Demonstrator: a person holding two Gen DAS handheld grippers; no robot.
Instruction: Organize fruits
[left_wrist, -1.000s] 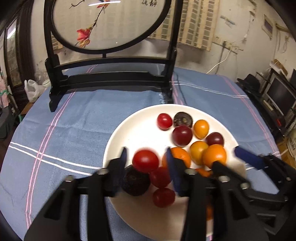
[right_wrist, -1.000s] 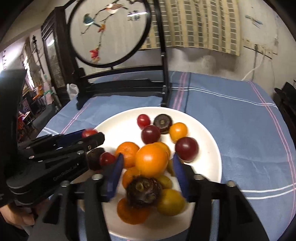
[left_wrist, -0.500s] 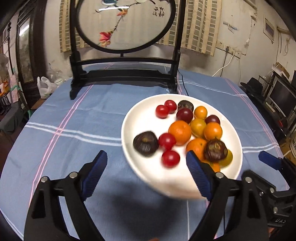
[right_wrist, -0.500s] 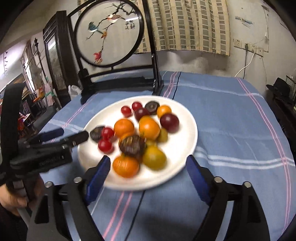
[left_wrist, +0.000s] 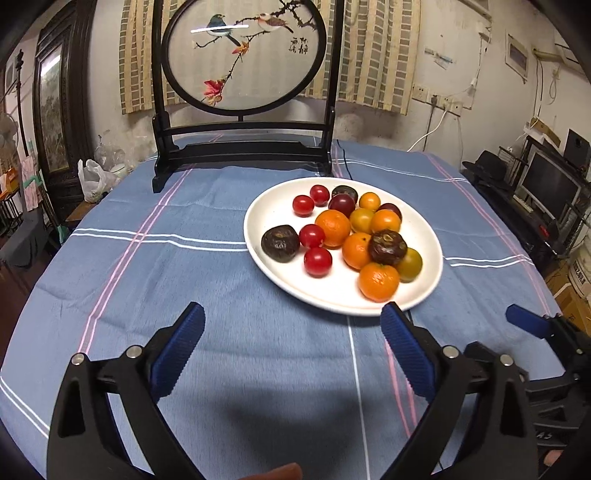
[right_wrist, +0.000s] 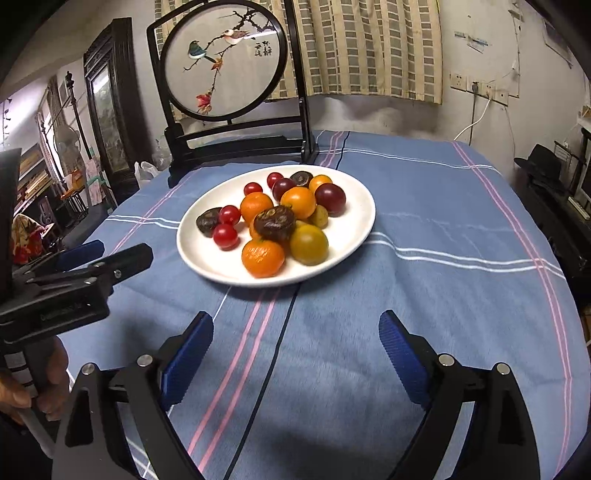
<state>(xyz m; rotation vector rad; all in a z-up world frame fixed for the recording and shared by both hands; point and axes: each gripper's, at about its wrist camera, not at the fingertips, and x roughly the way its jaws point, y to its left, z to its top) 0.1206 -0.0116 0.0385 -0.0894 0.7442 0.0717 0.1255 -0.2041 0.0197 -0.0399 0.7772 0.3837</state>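
Note:
A white plate (left_wrist: 273, 273) (right_wrist: 347, 236) sits on the blue cloth and holds several fruits: red cherry tomatoes (left_wrist: 317, 261), oranges (left_wrist: 379, 281) (right_wrist: 263, 257), dark passion fruits (left_wrist: 280, 243) (right_wrist: 275, 223), purple plums (right_wrist: 330, 199) and a yellow-green tomato (right_wrist: 308, 244). My left gripper (left_wrist: 291, 345) is open and empty, held back from the plate's near edge. My right gripper (right_wrist: 295, 347) is open and empty, also back from the plate. The left gripper also shows in the right wrist view (right_wrist: 92, 258), left of the plate.
A round blue striped tablecloth (left_wrist: 184, 280) covers the table. A dark wooden stand with a round embroidered screen (left_wrist: 243, 59) (right_wrist: 221, 62) stands at the far side behind the plate. Furniture and screens line the right wall.
Both grippers opened wide and pulled back from the plate. The red tomato and the orange they were closed around now lie on the plate.

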